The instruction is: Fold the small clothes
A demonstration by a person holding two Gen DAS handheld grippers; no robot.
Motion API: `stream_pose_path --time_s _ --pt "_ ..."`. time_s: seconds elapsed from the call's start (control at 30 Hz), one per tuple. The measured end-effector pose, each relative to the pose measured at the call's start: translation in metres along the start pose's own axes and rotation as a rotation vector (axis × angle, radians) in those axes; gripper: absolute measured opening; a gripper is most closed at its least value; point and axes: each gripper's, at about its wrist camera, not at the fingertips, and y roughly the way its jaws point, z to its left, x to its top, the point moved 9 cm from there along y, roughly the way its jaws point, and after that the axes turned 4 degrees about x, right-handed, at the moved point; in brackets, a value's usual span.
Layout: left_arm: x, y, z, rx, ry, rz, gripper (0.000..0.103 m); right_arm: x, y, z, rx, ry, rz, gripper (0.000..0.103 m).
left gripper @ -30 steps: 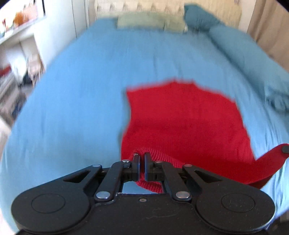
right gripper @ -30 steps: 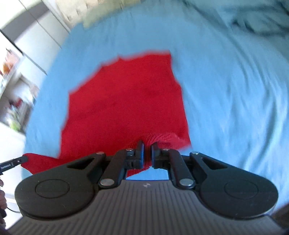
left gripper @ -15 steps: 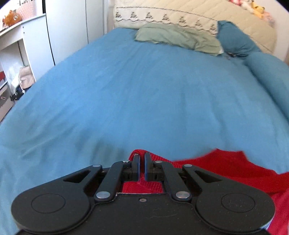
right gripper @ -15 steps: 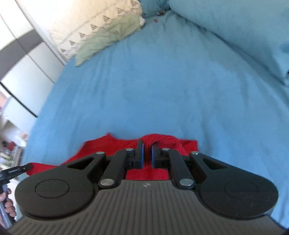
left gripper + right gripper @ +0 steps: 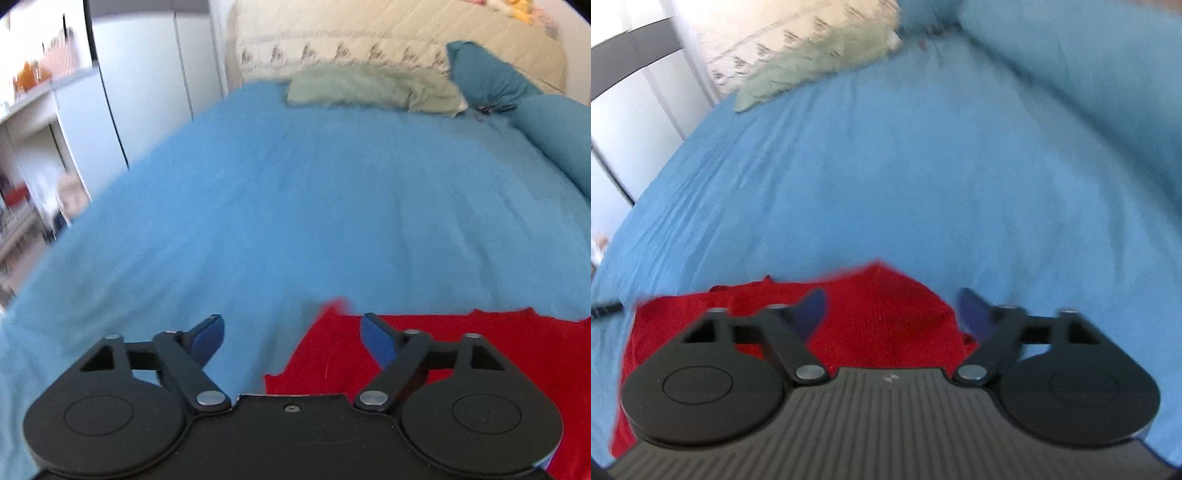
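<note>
A red knit garment [image 5: 480, 354] lies on the blue bedspread [image 5: 314, 206], its far edge just past the fingertips in both views. My left gripper [image 5: 293, 334] is over the garment's left corner with its jaws opening wide; the pads press on nothing and the red cloth lies below the gap. My right gripper [image 5: 892, 310] is over the garment [image 5: 882, 317] at its right corner, jaws likewise opening, the cloth loose beneath them. The near part of the garment is hidden under both gripper bodies.
A pale green pillow [image 5: 373, 90] and a teal pillow [image 5: 484, 79] lie at the head of the bed before a cream headboard [image 5: 388, 40]. A blue rolled duvet [image 5: 557, 136] runs along the right. White wardrobe doors [image 5: 147, 96] and shelves stand left.
Both grippers carried the garment's edge away from me and down onto the bed, folding it over, then opened and let it go. The red cloth now lies flat below the spread jaws.
</note>
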Motion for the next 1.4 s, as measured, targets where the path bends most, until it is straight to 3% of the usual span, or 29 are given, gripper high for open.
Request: stream_pose_path --time_s 0.03,0.1,0.17,0.3,0.43,0.63,0.77,0.87,1.0,1.17,1.33,1.4 --pt "-0.004 -0.013 -0.002 -0.015 0.013 -0.009 0.097 -0.005 -0.008 0.008 0.014 -0.029 0.0 0.103" --pt "-0.021 -0.03 -0.01 -0.082 0.019 0.004 0.098 -0.023 -0.017 0.023 0.048 -0.071 0.026 0.103" --pt "-0.045 -0.032 -0.021 -0.152 0.03 0.064 0.099 -0.045 -0.016 0.034 0.07 -0.093 0.072 0.103" --pt "-0.098 -0.017 -0.034 -0.183 0.048 0.185 0.098 -0.09 0.004 0.036 0.045 -0.091 0.163 0.103" --pt "-0.126 0.002 -0.036 -0.176 0.073 0.231 0.1 -0.104 0.021 0.028 0.019 -0.099 0.153 0.103" --pt "-0.118 -0.006 -0.038 -0.164 0.099 0.225 0.103 -0.102 0.008 0.032 0.007 -0.169 0.114 0.103" --pt "-0.09 -0.038 -0.042 -0.166 0.165 0.118 0.103 -0.079 -0.03 0.035 0.016 -0.205 0.044 0.103" --pt "-0.075 -0.071 -0.052 -0.211 0.198 0.074 0.103 -0.074 -0.066 0.031 -0.034 -0.224 0.074 0.103" --pt "-0.08 -0.096 -0.081 -0.252 0.192 0.092 0.103 -0.1 -0.104 0.012 -0.043 -0.041 0.13 0.103" --pt "-0.108 -0.095 -0.121 -0.302 0.15 0.164 0.103 -0.163 -0.113 -0.019 -0.069 0.21 0.2 0.103" --pt "-0.129 -0.085 -0.149 -0.296 0.184 0.188 0.103 -0.195 -0.099 -0.043 -0.039 0.4 0.144 0.085" --pt "-0.132 -0.08 -0.153 -0.295 0.184 0.201 0.103 -0.198 -0.094 -0.053 -0.026 0.486 0.084 0.084"
